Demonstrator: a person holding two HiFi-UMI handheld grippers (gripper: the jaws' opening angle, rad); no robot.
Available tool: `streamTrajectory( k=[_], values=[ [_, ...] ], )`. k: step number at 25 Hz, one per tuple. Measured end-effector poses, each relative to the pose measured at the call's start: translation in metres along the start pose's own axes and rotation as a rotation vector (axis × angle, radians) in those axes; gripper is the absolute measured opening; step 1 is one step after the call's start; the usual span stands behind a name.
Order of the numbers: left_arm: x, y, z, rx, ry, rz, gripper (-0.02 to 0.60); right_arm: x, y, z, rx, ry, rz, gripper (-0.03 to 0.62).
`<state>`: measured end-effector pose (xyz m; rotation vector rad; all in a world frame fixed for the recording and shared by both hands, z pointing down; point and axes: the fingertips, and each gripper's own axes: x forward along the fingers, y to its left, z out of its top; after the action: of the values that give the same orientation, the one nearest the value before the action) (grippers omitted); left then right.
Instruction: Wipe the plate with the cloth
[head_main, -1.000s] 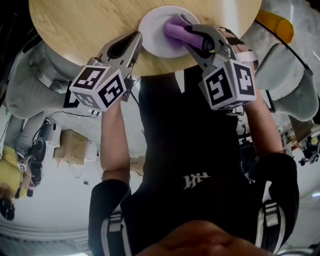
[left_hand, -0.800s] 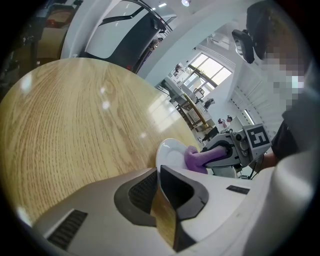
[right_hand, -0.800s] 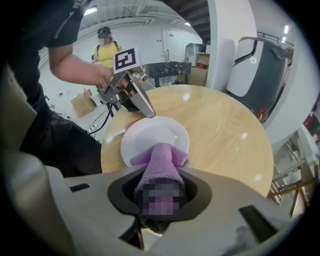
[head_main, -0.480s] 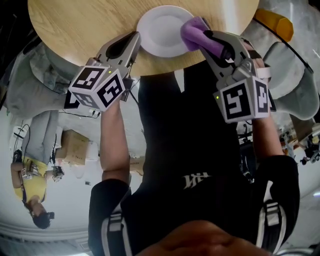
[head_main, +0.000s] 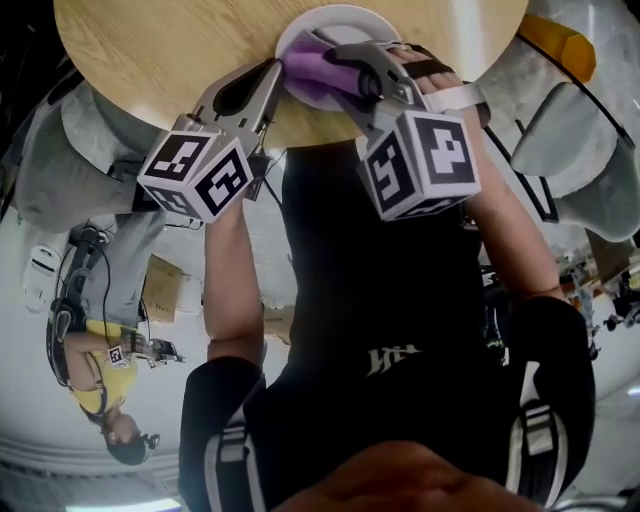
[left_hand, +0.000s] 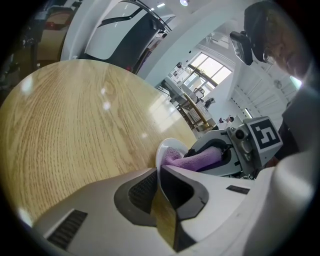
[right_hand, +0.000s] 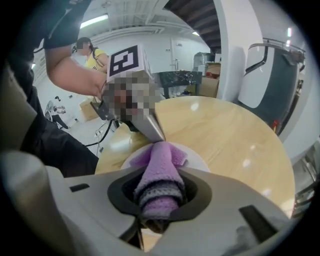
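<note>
Pinching the rolled purple cloth (right_hand: 160, 172) by its bunched end, the right claw (head_main: 345, 68) is clenched on it. The cloth is fuzzy terry with a greyish band across its folds. In the head view it lies on the white plate (head_main: 365, 18) toward 7 o'clock, its free corners splayed on the glossy dish. The left claw (left_hand: 161, 172) is clamped on the plate's rim near 8 o'clock. The plate sits at the near edge of the round wooden tabletop (head_main: 150, 50).

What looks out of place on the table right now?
Nothing stands out. The left hand-held gripper clamps the plate by its rim, the right hand-held gripper presses the purple cloth onto it; nothing spilled or broken.
</note>
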<state>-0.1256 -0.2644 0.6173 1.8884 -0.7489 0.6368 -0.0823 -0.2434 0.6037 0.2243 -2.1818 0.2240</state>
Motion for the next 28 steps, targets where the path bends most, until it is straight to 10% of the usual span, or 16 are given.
streamTrajectory(
  k=[15, 28],
  values=[
    [0.000, -0.012, 0.000, 0.007, -0.004, 0.003, 0.028, -0.081, 0.001, -0.092, 0.123, 0.159, -0.051, 0.095],
    [-0.001, -0.014, 0.003, 0.019, -0.005, 0.008, 0.028, -0.012, 0.023, 0.001, -0.009, -0.004, 0.091, 0.095]
  ],
)
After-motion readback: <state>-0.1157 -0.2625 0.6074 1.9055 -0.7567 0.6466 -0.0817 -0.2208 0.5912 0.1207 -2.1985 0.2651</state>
